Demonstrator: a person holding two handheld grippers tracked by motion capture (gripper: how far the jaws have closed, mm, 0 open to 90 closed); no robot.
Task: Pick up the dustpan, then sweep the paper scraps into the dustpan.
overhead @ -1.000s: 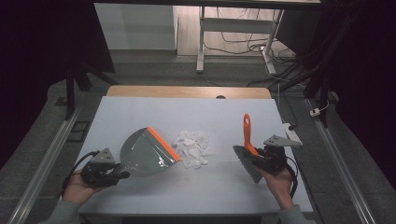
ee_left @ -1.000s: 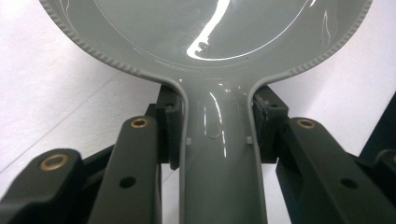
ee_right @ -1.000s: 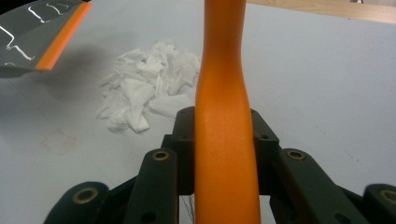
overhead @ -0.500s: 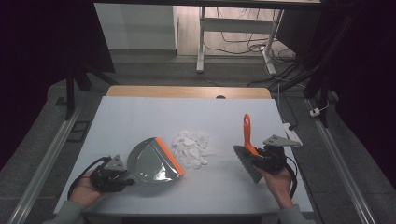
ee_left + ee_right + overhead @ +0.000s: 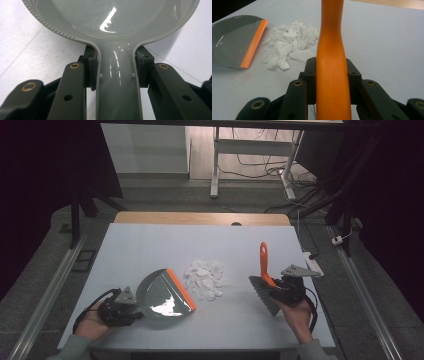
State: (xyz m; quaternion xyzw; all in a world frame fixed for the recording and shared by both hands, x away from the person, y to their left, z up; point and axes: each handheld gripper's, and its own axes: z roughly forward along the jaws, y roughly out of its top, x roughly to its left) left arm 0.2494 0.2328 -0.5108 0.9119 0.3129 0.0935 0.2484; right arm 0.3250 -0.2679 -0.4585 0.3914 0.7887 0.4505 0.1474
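Left gripper (image 5: 131,306) clamped on the neck of a grey dustpan (image 5: 165,294), pads (image 5: 91,67) pressed against both sides of the handle in the left gripper view. Glossy grey plastic, ribbed rim, bright reflections in the bowl, orange lip (image 5: 180,289) along the front. Lying low on the table (image 5: 150,245) at its near left, handle toward the hand, mouth facing right and slightly away, toward a heap of white paper scraps (image 5: 205,277); lip just beside the heap's near edge.

Right gripper (image 5: 280,290) closed on an orange-handled brush (image 5: 265,270), jaws tight on the handle (image 5: 332,75) in the right gripper view. Smooth, waisted handle rising up and away from the person; dark bristles (image 5: 264,294) below, spread toward the table at its near right.

Scraps midway between pan and brush, brush well apart from them. Broad bare tabletop beyond the heap up to the wooden far edge (image 5: 200,218); near edge close under both hands; right edge near the brush hand.
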